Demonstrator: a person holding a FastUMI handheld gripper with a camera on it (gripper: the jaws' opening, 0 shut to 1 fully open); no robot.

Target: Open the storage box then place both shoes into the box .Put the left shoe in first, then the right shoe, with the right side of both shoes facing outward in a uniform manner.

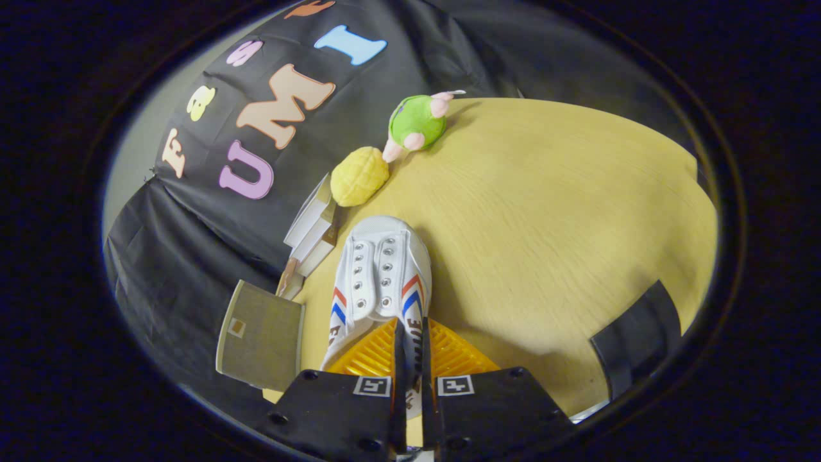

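Though clamped, shoe (385,276) beyond gripper (414,359).

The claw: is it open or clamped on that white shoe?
Clamped: the claw has both fingers pinching the white shoe's side wall.

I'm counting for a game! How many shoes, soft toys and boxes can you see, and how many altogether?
Shoes: 1, a white shoe, its side pinched by the tongs.
Soft toys: 2, a green plush and a yellow plush, both beyond the shoe on the wooden table.
Boxes: 1, a white box left of the shoe.
Total: 4
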